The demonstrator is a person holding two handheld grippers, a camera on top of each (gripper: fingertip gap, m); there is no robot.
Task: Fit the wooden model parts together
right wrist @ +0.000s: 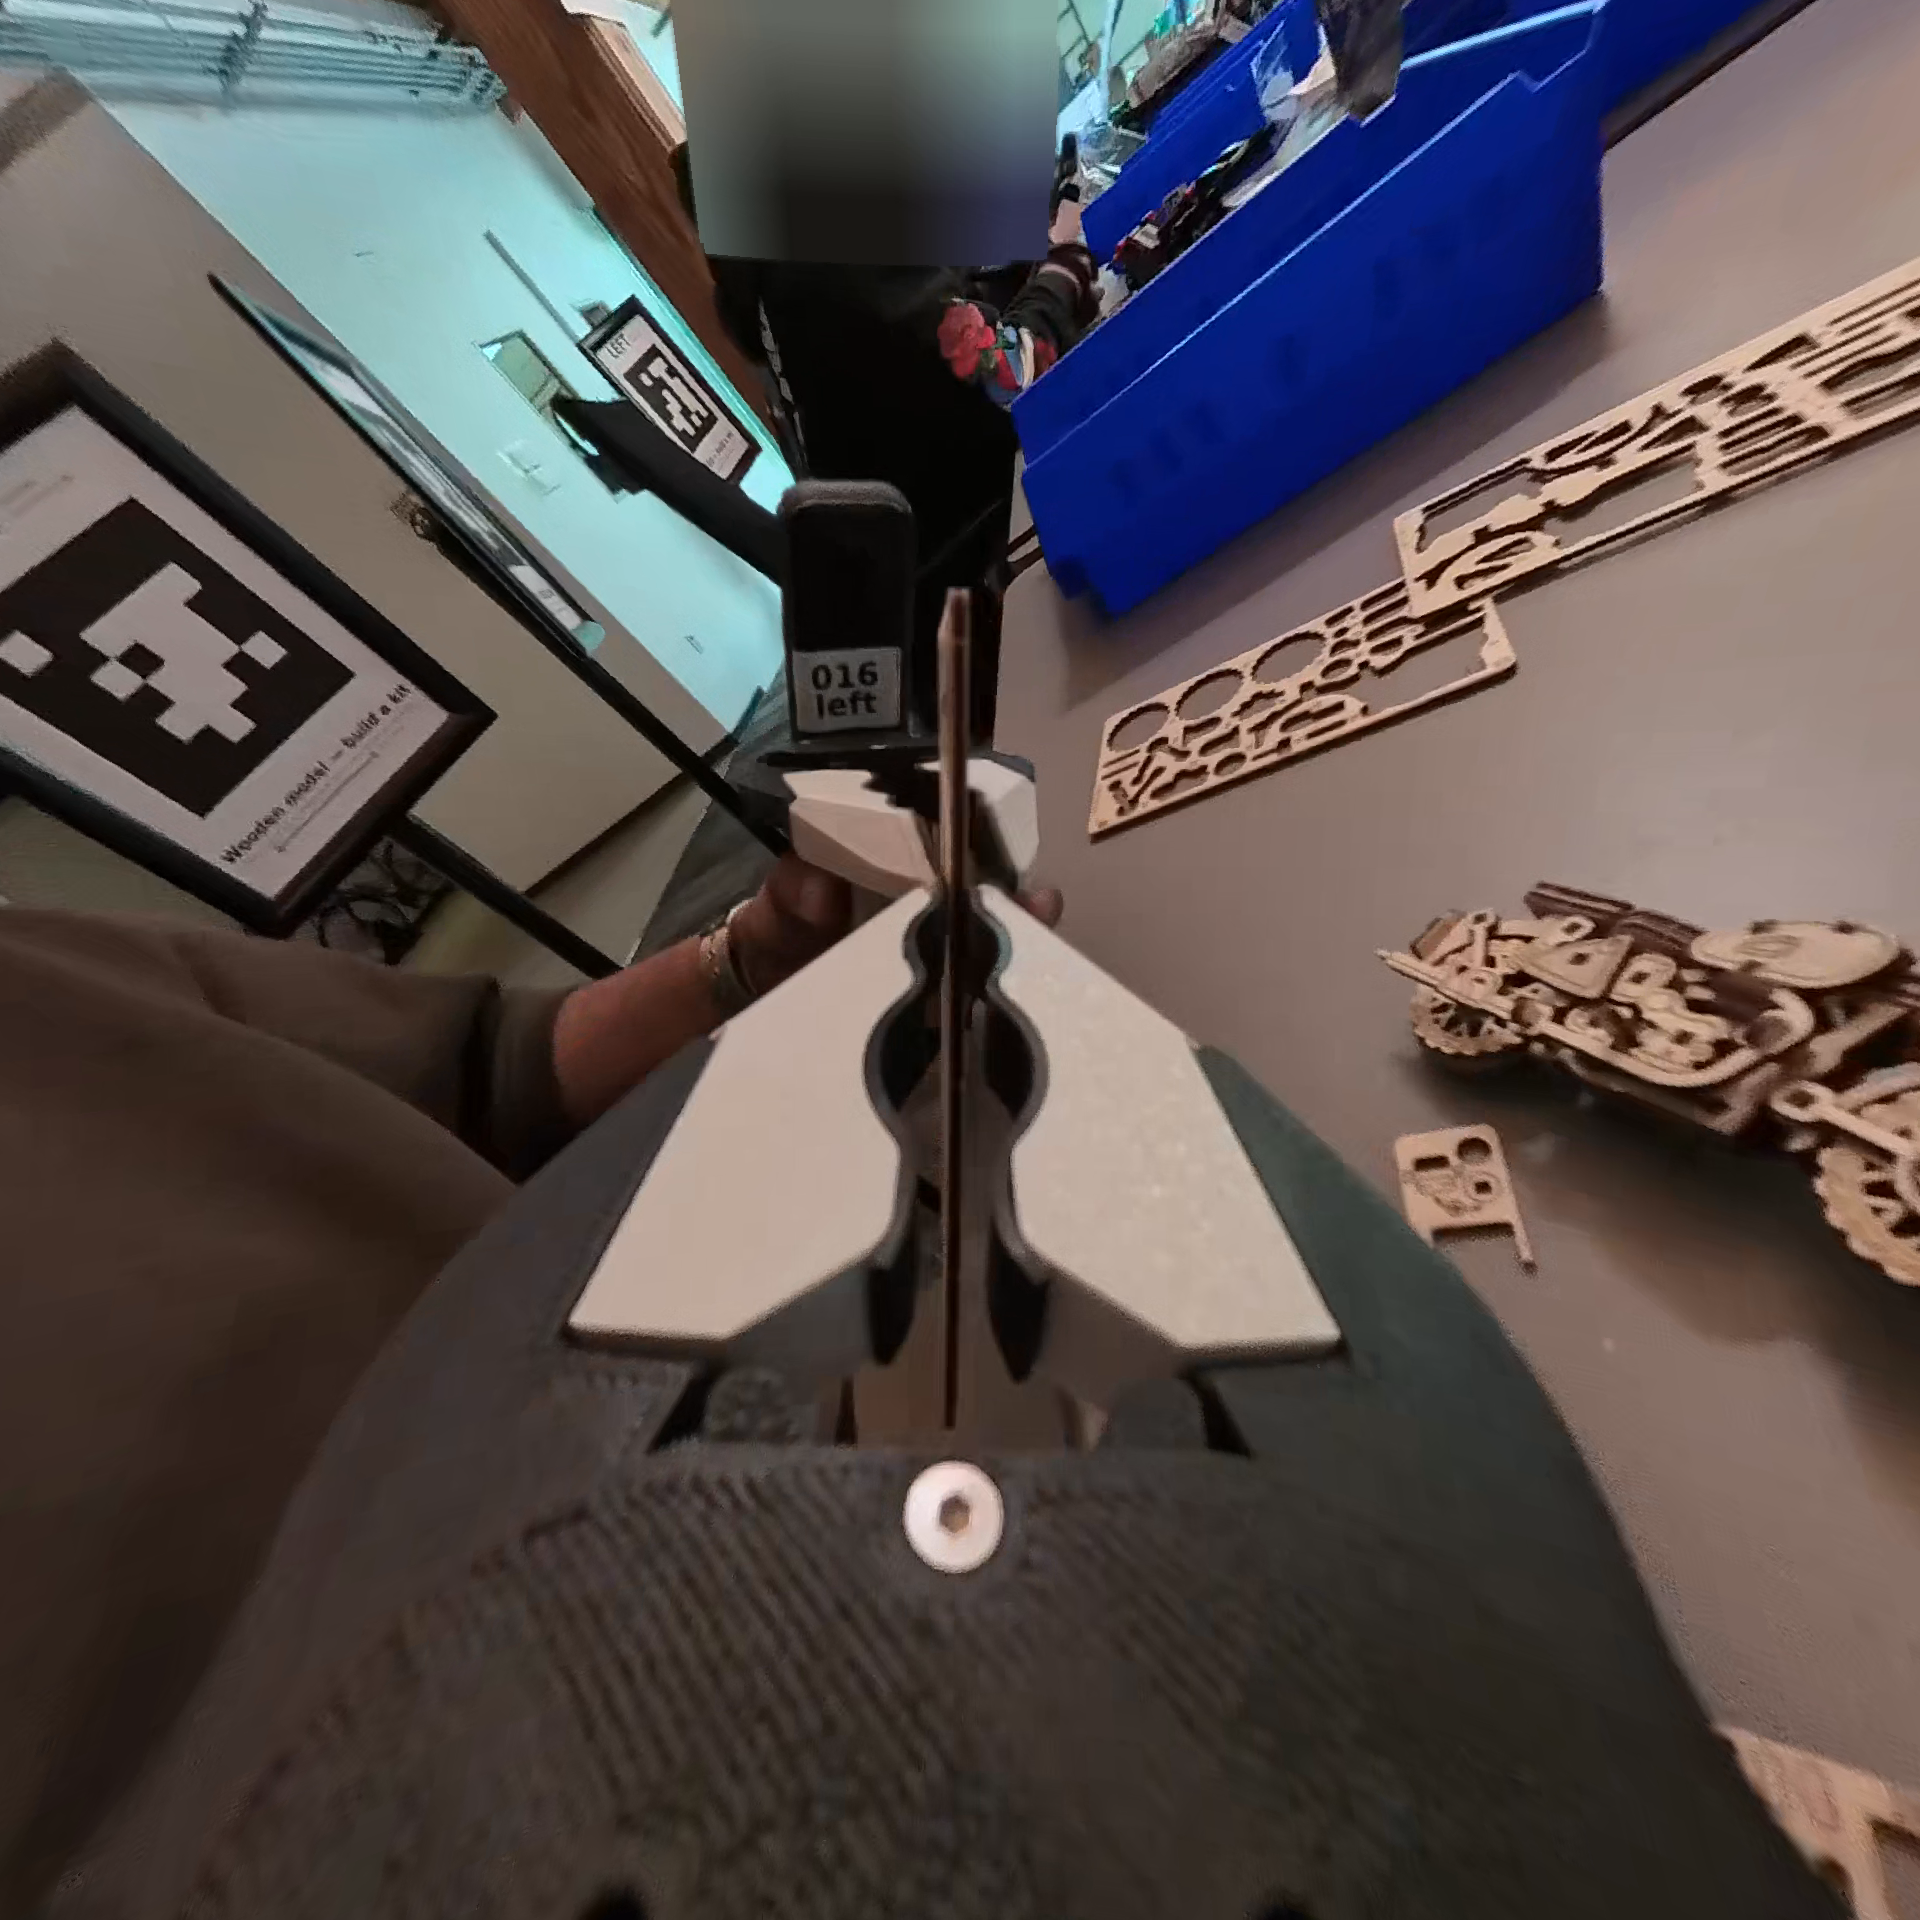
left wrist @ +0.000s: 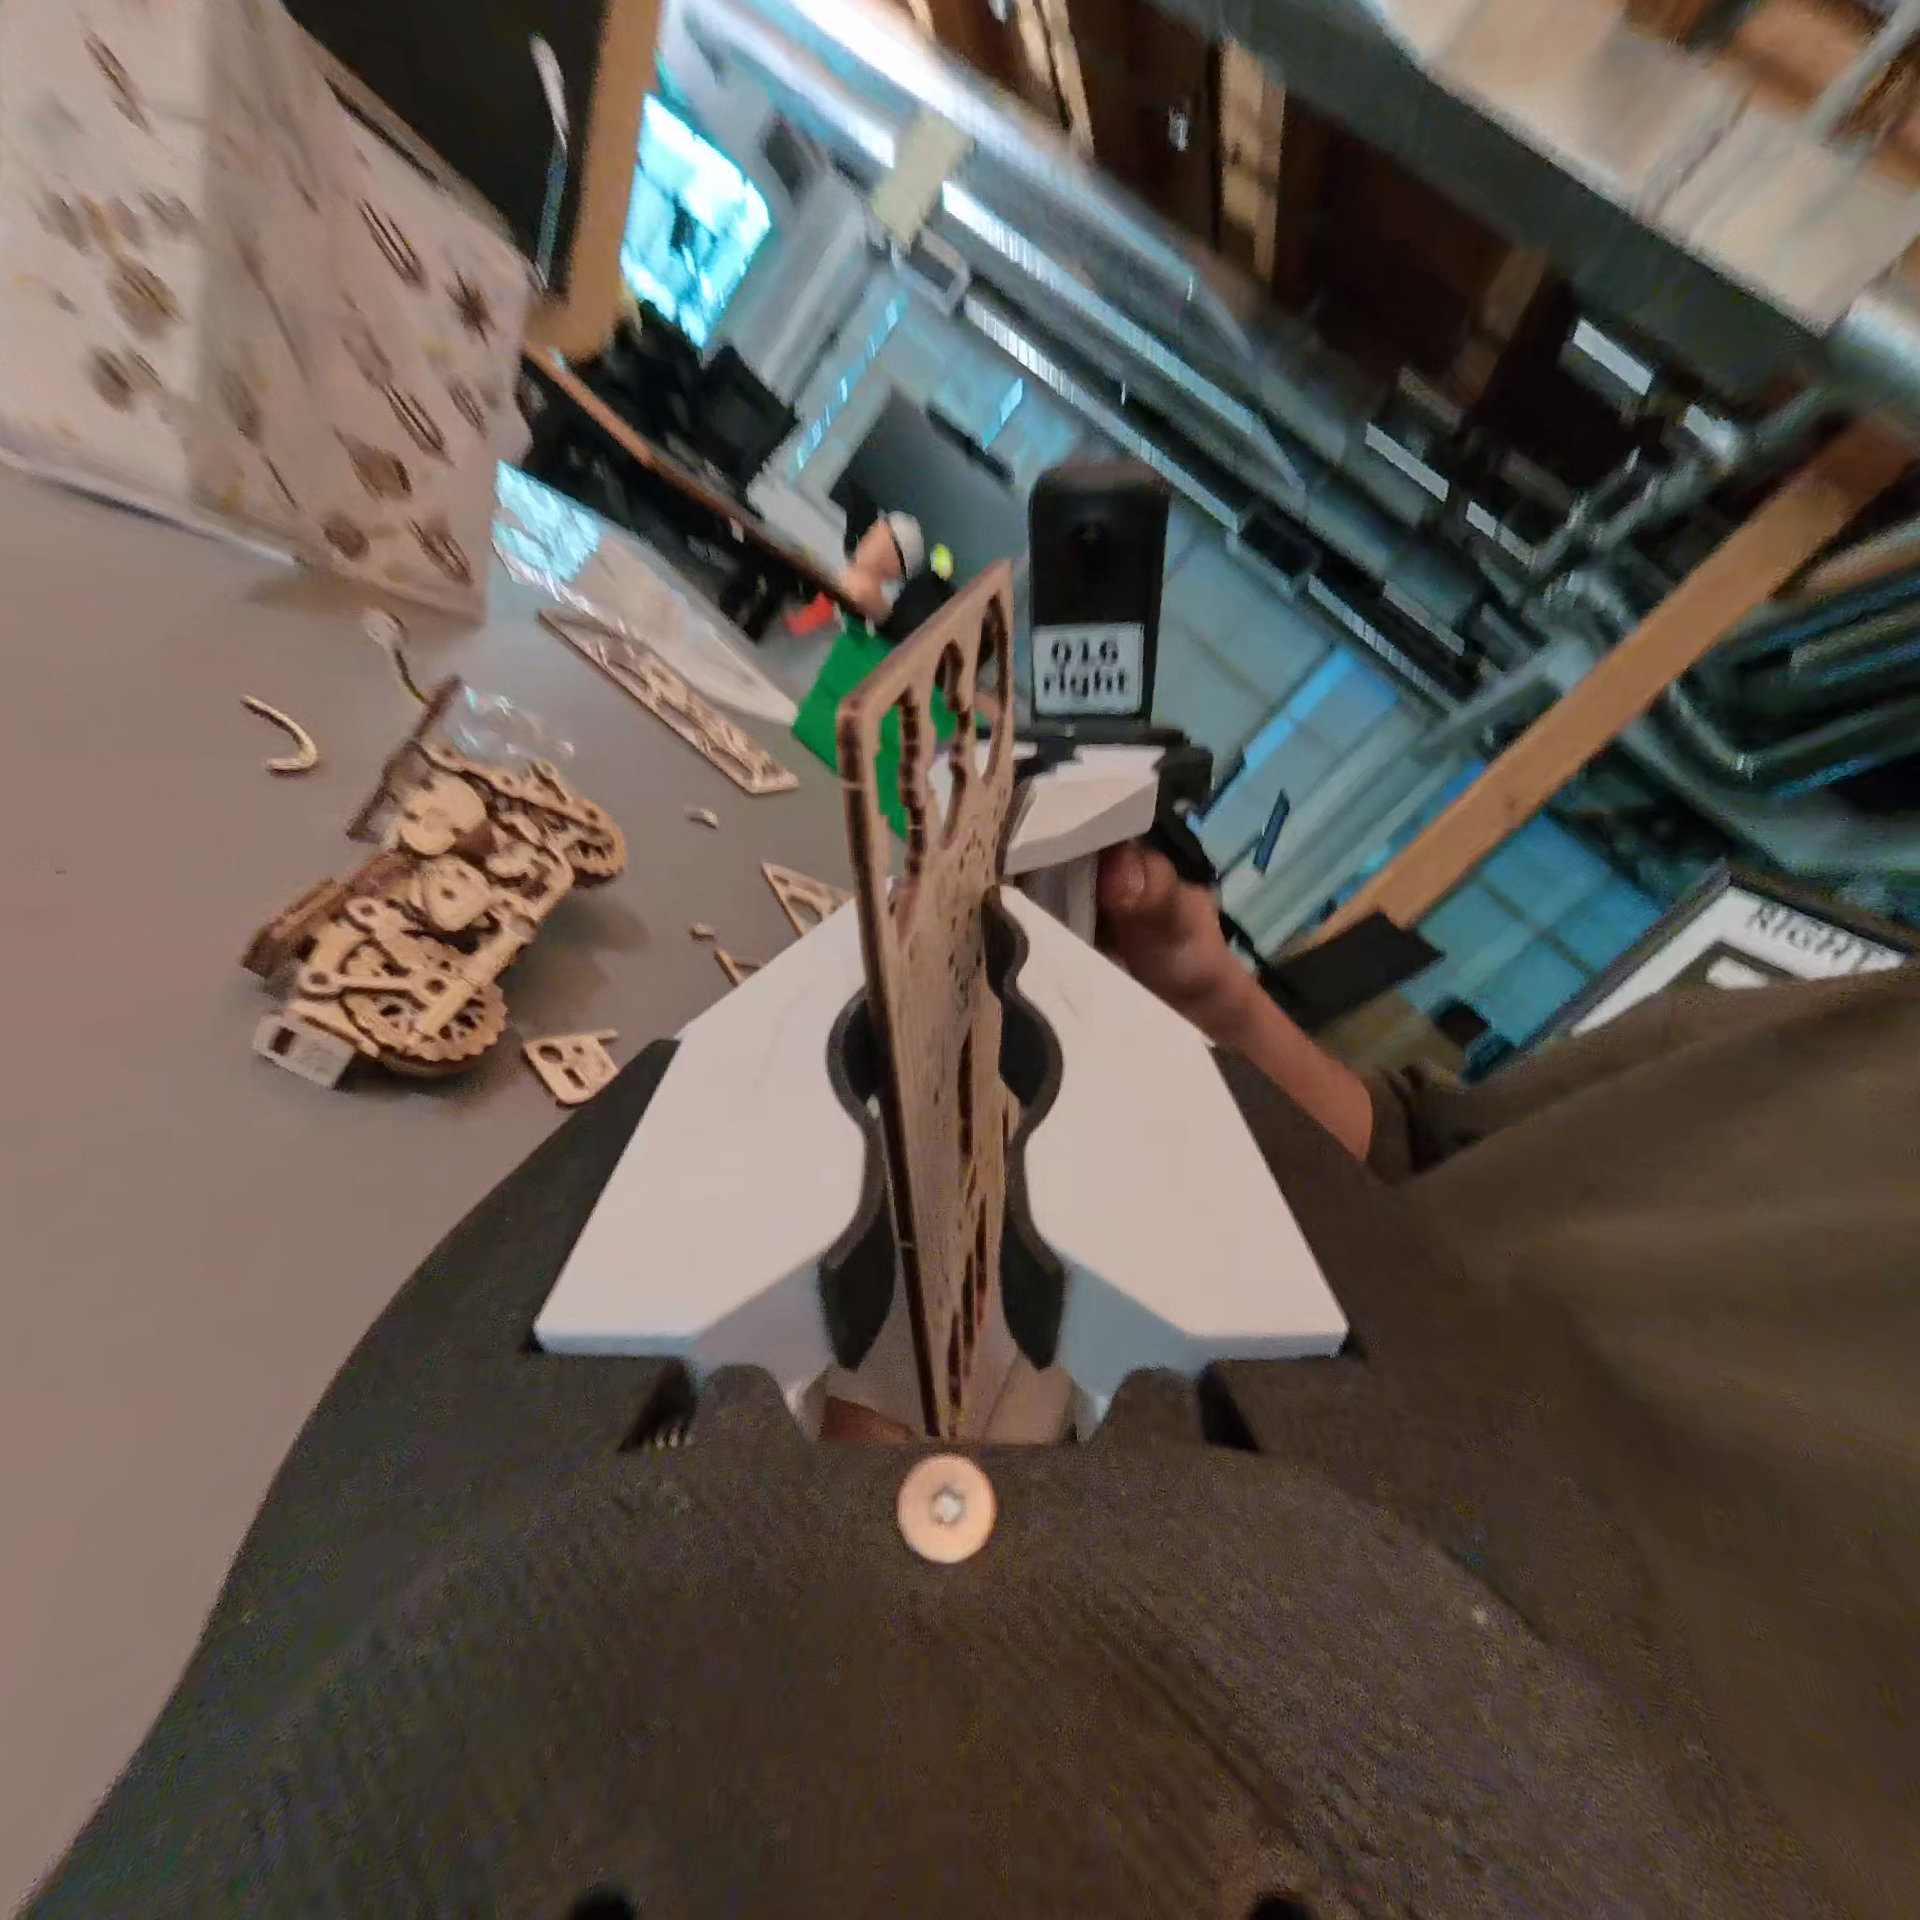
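Observation:
A thin laser-cut wooden sheet (left wrist: 935,831) with cut-out holes is held up in the air between both grippers. My left gripper (left wrist: 930,909) is shut on its near end, and the sheet sits slightly skewed between the pads. In the right wrist view the same sheet (right wrist: 954,727) shows edge-on. My right gripper (right wrist: 954,904) is shut on it. Each gripper shows beyond the sheet in the other's view: the right gripper (left wrist: 1081,810) and the left gripper (right wrist: 925,821). A partly built wooden motorcycle-like model (left wrist: 426,914) lies on the grey table (left wrist: 156,1143); it also shows in the right wrist view (right wrist: 1683,1039).
Small loose wooden parts (left wrist: 571,1060) (right wrist: 1455,1174) and a curved piece (left wrist: 281,732) lie near the model. Emptied part sheets (right wrist: 1299,707) lie farther back. Blue bins (right wrist: 1299,343) stand at the table's far side, and a patterned box (left wrist: 239,281) at the left. Less than 4 cm separates the two grippers' tips.

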